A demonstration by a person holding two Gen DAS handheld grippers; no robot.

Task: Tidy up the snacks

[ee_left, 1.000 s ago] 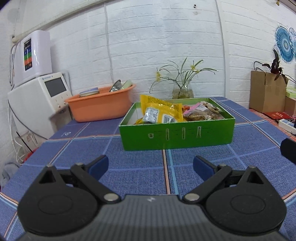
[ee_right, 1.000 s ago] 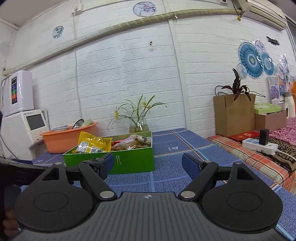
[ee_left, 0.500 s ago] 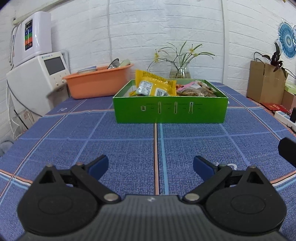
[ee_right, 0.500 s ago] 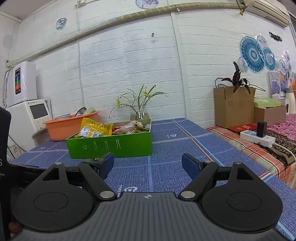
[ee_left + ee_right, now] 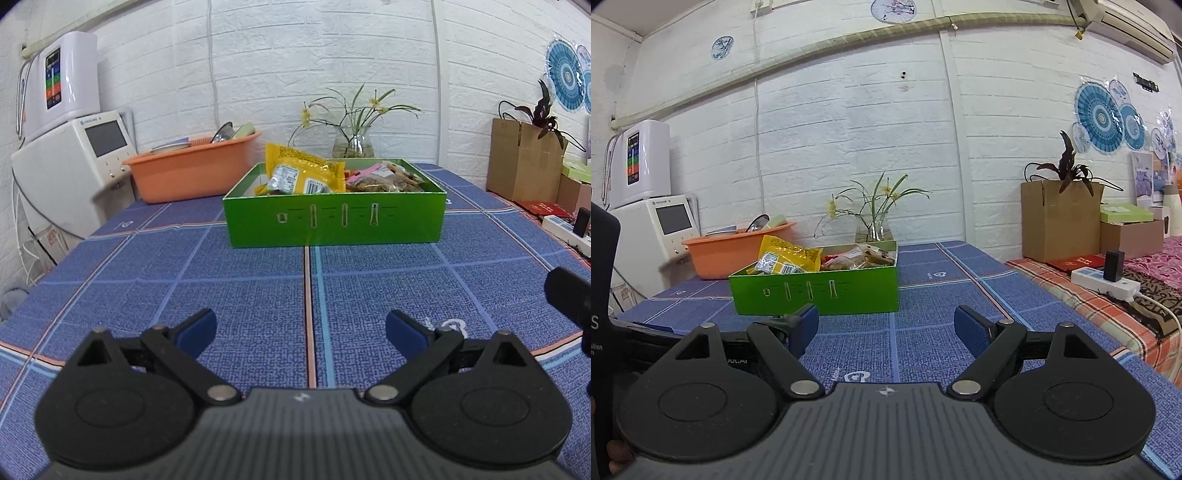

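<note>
Closest to me, the left gripper [image 5: 300, 328] hangs low over the blue checked tablecloth [image 5: 236, 302] with its fingers spread wide and nothing between them. The right gripper [image 5: 886, 326] beside it is just as wide apart and just as empty. The cloth between the grippers and the box shows no loose packet. Further back, well apart from both grippers, sits the green box [image 5: 334, 221], and the snacks are all in it: a yellow bag [image 5: 301, 173] propped up at the left, and clear packets of brown snacks [image 5: 384, 177] lying to its right. To my eye the gathering looks done, or very nearly; perhaps only tidying inside the box remains. Behind stand an orange basin [image 5: 192, 168] and a glass vase of flowers [image 5: 352, 142].
</note>
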